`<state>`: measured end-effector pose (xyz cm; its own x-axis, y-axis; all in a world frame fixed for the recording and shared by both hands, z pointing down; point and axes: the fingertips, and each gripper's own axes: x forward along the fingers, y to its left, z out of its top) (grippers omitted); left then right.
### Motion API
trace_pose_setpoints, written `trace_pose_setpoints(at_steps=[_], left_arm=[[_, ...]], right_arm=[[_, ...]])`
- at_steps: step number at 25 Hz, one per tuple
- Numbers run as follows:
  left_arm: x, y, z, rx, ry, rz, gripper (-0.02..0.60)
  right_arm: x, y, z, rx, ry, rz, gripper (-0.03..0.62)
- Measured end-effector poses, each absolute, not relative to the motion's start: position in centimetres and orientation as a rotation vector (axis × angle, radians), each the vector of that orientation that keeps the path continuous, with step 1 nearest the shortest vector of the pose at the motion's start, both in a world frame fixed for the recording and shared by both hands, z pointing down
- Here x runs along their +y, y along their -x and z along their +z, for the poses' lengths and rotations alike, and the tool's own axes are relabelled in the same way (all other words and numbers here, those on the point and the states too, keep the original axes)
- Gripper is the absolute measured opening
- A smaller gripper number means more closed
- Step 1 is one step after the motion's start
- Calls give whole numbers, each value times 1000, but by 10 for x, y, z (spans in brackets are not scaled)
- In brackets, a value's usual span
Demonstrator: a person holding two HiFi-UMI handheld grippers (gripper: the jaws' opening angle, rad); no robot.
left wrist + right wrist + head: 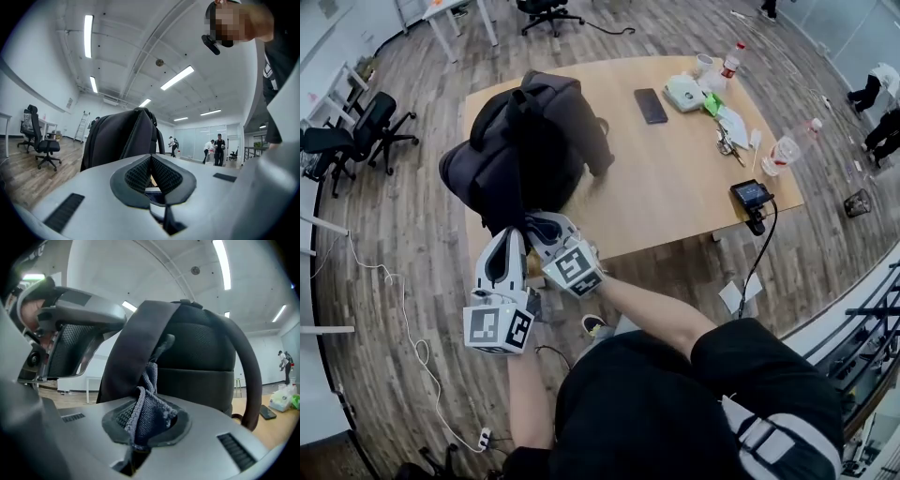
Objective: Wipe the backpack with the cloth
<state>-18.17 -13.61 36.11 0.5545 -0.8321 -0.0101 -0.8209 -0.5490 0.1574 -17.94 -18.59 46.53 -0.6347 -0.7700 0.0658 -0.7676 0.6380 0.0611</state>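
The backpack (534,141) stands upright on the table (675,197). At its near side, the right gripper (145,420) is clamped on the grey cloth (149,380), which is bunched up against a strap. Just beside it, the left gripper (151,161) faces the backpack with its jaws clenched together.

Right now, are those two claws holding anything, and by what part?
The right gripper pinches the cloth by a bunched fold, and the rest sticks up above its jaws. The left gripper is shut, with nothing seen between its jaws.
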Motion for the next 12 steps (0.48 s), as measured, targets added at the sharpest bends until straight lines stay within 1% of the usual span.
trace_pose_setpoints(at_steps=[3,7,10,12], left_arm=[[-131,185,365,-1425,-2624,-129,17],[-130,182,372,-1412,-2616,-134,17],[-131,172,372,-1394,-2623,-137,17],[-130,165,371,-1381,-2632,-135,17]], right_arm=[[-184,185,469,-2755,-1289,-62,34],[-195,162,466,-2724,-1253,-182,34],[-210,131,462,-2674,-1246,-284,35],[-232,91,464,-2617,-1379,-228,35]])
